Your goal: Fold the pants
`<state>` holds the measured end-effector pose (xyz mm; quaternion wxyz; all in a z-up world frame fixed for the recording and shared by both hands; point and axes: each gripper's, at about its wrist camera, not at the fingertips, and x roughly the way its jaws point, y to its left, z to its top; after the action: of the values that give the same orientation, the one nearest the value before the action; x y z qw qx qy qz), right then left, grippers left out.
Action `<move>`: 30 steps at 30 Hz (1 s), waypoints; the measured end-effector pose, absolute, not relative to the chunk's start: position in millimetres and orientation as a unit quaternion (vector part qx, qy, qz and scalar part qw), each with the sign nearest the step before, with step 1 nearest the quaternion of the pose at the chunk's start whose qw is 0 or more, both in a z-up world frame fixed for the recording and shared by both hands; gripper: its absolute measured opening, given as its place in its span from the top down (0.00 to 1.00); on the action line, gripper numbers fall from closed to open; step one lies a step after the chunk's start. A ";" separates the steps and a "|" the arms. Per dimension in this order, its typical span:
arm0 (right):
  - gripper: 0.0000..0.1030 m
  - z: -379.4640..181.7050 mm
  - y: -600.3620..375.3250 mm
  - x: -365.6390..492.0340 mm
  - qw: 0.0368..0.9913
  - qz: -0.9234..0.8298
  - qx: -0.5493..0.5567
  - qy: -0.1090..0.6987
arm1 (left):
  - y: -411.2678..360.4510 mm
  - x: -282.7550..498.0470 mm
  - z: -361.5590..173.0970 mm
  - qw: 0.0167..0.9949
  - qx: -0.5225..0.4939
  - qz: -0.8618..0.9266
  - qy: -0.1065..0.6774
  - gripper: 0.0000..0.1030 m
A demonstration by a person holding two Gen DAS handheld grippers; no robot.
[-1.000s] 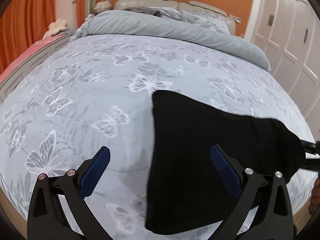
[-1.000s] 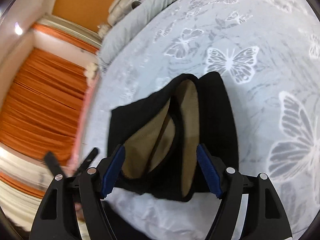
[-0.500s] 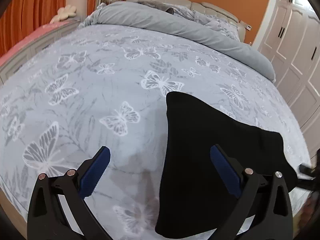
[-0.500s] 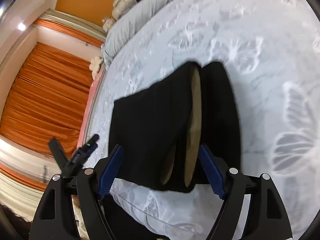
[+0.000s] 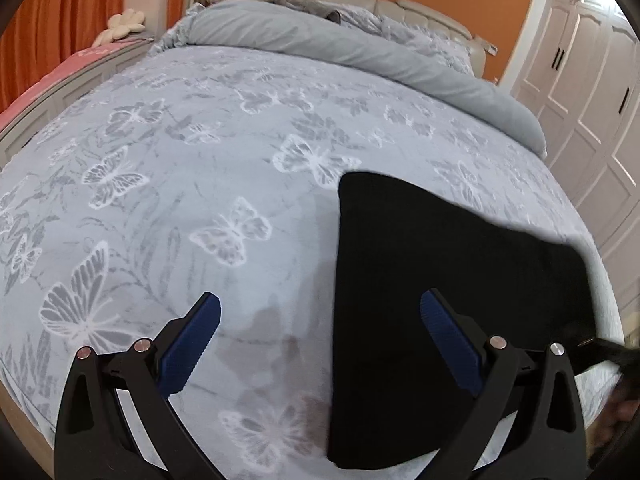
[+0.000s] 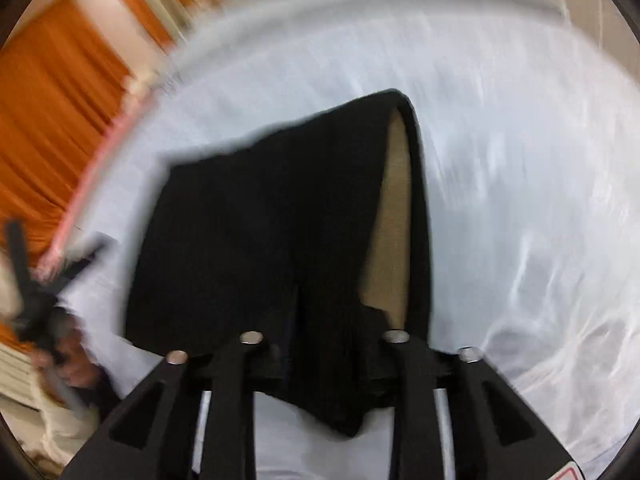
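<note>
Two grippers face black pants (image 5: 440,280) folded flat near the bed's (image 5: 200,208) foot edge. Your right gripper (image 6: 324,344) is closing on their near edge, likely to lift another fold. Your left gripper (image 5: 320,340) waits beside them, jaws wide apart and empty.

Matt black knit pants (image 5: 440,280) with tan lining lie on soft printed cloth bedspread (image 5: 200,160)

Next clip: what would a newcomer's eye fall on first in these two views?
The black pants, folded into a dark block on the pale butterfly bedspread near the bed's front edge. In the blurred right wrist view a tan lining shows along their edge, and the right gripper is closing with the cloth between its jaws. The left gripper hangs open beside them.
</note>
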<state>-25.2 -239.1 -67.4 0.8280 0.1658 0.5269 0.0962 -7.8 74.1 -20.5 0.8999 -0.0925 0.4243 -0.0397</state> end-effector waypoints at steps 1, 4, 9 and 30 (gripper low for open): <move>0.73 -67.4 -245.7 -28.4 0.831 0.100 0.192 0.512 | 71.1 -8.4 -21.6 0.899 -0.087 -0.043 0.427 0.05; 0.48 -40.1 -265.4 -48.8 0.852 0.068 0.225 0.469 | 64.1 -14.4 -23.8 0.900 -0.064 -0.040 0.429 0.05; 0.29 -47.5 -272.0 -57.6 0.848 0.053 0.214 0.481 | 61.4 -10.5 -46.6 0.870 -0.098 -0.067 0.478 0.05; 0.42 -77.1 -276.6 -124.3 0.797 0.085 0.309 0.512 | 71.8 -75.8 -52.9 0.834 -0.121 -0.130 0.523 0.39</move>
<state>-124.3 -276.6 -77.1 0.7967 0.3093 0.5123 0.0851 -75.8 71.8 -52.9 0.8338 -0.1212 0.5228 -0.1296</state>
